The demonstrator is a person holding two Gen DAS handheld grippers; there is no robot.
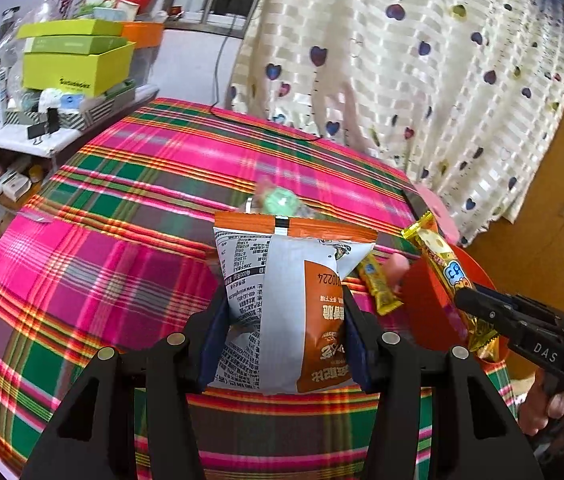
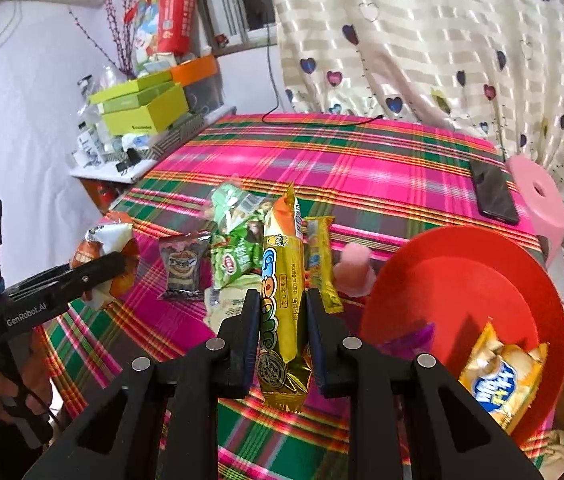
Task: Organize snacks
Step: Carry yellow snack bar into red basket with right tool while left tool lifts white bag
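Observation:
My left gripper (image 1: 282, 300) is shut on a white and orange snack bag (image 1: 301, 276), held upright above the plaid tablecloth (image 1: 122, 280). My right gripper (image 2: 282, 300) is shut on a long yellow snack bar (image 2: 282, 264), which stands up between the jaws. A red bowl (image 2: 461, 292) sits at the right and holds a yellow cracker packet (image 2: 501, 384) and a purple wrapper (image 2: 413, 338). Loose on the cloth lie green packets (image 2: 234, 256), a dark packet (image 2: 184, 266) and a small yellow bar (image 2: 321, 264). Each view shows the other gripper (image 1: 465, 300) (image 2: 118, 264) with its snack.
A pink soft item (image 2: 355, 268) lies beside the bowl. A black phone (image 2: 493, 192) rests near the table's far right edge, next to a pink stool (image 2: 541, 200). A crowded shelf with green boxes (image 2: 142, 112) stands at the left. A heart-print curtain (image 2: 441, 40) hangs behind.

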